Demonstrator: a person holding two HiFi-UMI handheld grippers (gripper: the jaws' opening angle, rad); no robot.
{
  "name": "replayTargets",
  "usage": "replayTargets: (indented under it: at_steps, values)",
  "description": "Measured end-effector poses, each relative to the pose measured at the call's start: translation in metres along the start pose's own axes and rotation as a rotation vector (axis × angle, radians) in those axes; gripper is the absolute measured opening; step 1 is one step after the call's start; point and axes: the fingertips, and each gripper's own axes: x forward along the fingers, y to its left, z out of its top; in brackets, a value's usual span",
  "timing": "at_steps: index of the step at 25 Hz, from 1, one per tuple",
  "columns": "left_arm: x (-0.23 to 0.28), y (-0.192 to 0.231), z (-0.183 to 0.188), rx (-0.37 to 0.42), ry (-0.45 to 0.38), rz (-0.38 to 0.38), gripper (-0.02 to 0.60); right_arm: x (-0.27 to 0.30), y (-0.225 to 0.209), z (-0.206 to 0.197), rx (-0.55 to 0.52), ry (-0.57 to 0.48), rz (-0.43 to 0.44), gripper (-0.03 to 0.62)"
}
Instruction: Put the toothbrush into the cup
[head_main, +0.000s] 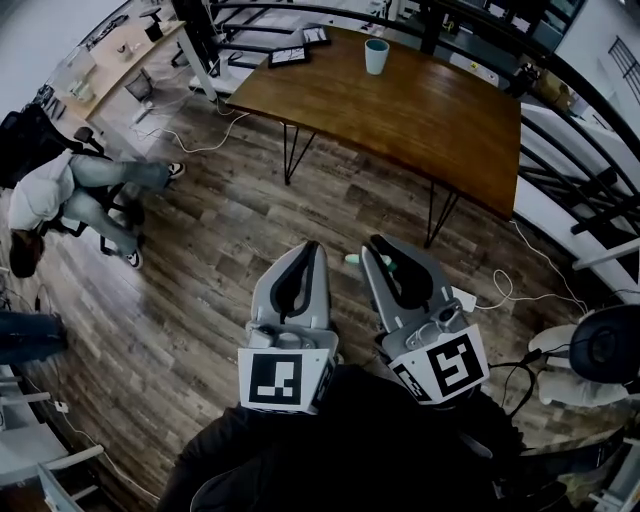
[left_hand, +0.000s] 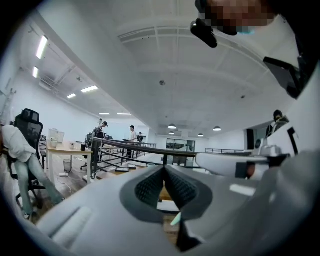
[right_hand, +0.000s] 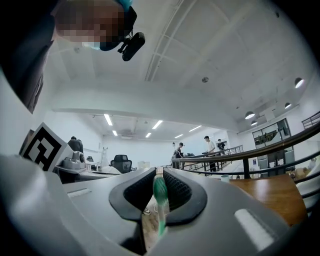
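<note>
My right gripper (head_main: 383, 250) is clamped on the toothbrush (right_hand: 160, 192). My left gripper (head_main: 308, 250) is pinched closed and empty. The cup (head_main: 376, 55) stands on the table (head_main: 420, 120), well apart from me. Risks: the thin handle pivots in my grip during the carry, or the brush hits the rim and tips the cup.

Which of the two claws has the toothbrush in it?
The right claw: the green toothbrush is pinched between its jaws. The left claw is shut on nothing.
</note>
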Motion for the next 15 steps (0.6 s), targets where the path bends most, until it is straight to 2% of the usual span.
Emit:
replayTargets:
  at_steps: [6, 11, 15]
  values:
    - [0.020, 0.039, 0.012, 0.000, -0.021, -0.013, 0.008, 0.044, 0.009, 0.006, -0.022, -0.019, -0.004, 0.044]
    - [0.033, 0.054, 0.016, 0.002, -0.028, -0.024, 0.008, 0.065, 0.004, 0.010, -0.033, -0.023, -0.018, 0.044]
    - [0.042, 0.066, 0.017, -0.003, -0.015, -0.003, 0.008, 0.077, 0.000, 0.011, -0.031, -0.017, -0.017, 0.044]
